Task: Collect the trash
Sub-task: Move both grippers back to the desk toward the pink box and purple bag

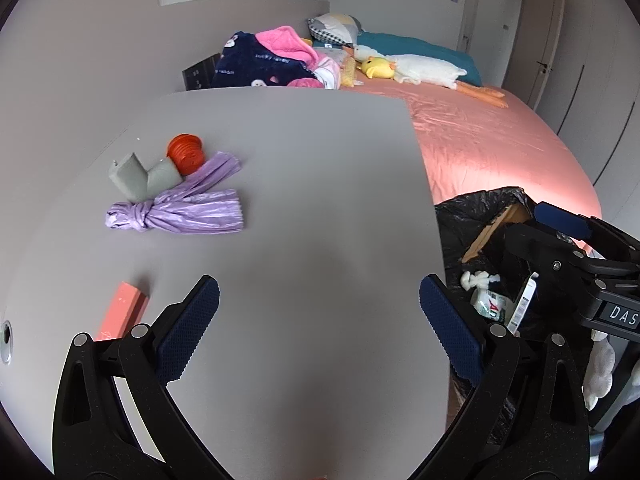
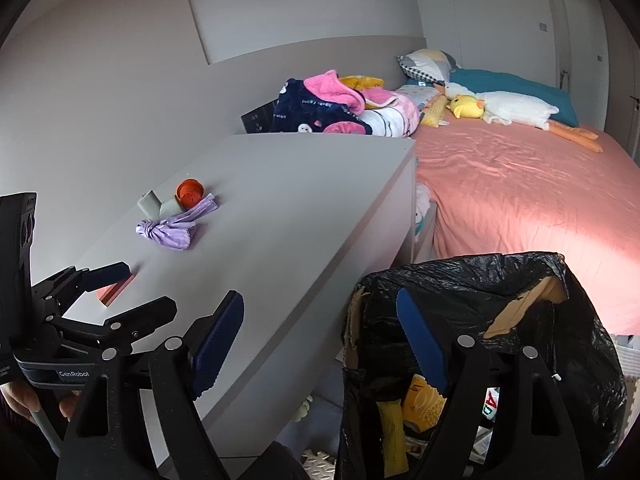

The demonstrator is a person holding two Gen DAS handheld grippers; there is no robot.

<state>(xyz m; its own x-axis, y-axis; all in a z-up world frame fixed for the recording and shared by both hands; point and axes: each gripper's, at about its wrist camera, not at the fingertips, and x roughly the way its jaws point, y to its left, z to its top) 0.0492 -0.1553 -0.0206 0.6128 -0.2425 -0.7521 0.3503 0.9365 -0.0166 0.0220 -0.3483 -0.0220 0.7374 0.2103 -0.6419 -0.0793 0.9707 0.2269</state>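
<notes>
Bin (image 2: 472, 280) contents mostly lost in shadow: white knotted scrap (image 1: 478, 279), printed packet (image 1: 490, 305), yellow wrapper (image 2: 424, 402) just readable, rest unclear. Pink box (image 1: 122, 312) partly covered by left gripper (image 1: 320, 320) frame in left view, half hidden behind that gripper's finger in right view. Silver round fitting at far left table edge cut off, unidentifiable. Dark panel behind table only half seen. Left gripper jaws wide apart, nothing between, hovering over bare grey table (image 1: 312, 168). Right gripper (image 2: 320, 340) jaws also apart, empty, one finger over table edge, other over bin mouth. Fingertips of a hand gripping the left handle at bottom left of right view. Trash on table, far left part: purple bag (image 1: 180, 210) knotted, crinkly shiny plastic; grey folded piece (image 1: 140, 178) bent in an L, touching bag; orange ribbed round cap (image 1: 186, 153) lying just behind both. Table matte, smooth, flat, square corner toward bed (image 2: 520, 192). Bin beside table, cardboard box with torn rim, lined in glossy black plastic. Bed with wrinkled salmon sheet, teal pillow, white goose plush, yellow duck plush, heap of navy and pink fleece. Grey walls, pale closet doors at right. Puzzle floor mat below bin.
</notes>
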